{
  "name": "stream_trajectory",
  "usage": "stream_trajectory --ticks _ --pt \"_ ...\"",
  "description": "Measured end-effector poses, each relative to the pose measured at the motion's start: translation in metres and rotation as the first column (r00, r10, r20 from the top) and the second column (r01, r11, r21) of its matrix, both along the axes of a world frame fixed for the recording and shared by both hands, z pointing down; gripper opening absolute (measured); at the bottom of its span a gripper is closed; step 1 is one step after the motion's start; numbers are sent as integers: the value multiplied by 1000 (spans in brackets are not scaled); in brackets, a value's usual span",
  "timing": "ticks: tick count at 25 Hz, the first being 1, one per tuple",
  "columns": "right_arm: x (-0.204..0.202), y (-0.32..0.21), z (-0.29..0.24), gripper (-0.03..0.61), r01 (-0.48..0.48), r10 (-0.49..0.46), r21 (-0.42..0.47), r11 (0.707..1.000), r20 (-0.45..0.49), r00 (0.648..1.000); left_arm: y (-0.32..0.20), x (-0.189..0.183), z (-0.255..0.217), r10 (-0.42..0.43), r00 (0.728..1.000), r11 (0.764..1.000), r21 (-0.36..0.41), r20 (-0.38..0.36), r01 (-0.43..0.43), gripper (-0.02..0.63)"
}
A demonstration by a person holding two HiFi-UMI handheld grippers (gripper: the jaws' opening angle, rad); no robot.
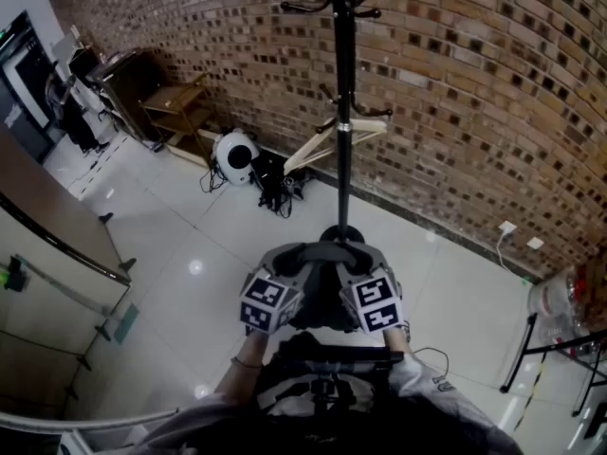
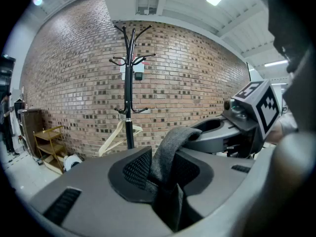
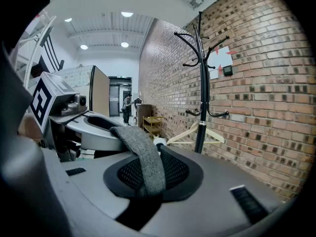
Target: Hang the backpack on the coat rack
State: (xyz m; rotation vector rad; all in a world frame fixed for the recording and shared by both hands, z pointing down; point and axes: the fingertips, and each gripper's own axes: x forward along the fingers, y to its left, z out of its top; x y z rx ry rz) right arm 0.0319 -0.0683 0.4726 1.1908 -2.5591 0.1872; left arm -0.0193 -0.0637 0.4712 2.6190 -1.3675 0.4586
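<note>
Your backpack [image 1: 322, 375] hangs just below both grippers, close to your chest. Its grey strap [image 2: 170, 147] is pinched by L gripper [image 2: 165, 184] & R gripper [image 3: 143, 181], both clamped on it. Rack [image 1: 342, 112] is ahead, near the brick wall [image 1: 474, 93].

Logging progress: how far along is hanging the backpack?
Done: the left tool and right tool are both shut on the strap. In hand: the strap is held up, facing the rack. Left: close the gap and loop it over a hook; it is on none yet.
</note>
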Motion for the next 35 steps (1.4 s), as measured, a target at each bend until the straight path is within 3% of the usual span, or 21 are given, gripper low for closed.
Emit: stream_trajectory --ticks 17,35 --pt "-19 -157 -17 77 -67 68 25 997 -31 997 -162 -17 -15 83 997 996 30 5 -83 109" --pt "-43 -316 -29 77 -214 216 34 976 -66 974 -331 -39 -33 246 968 966 68 43 -248 109"
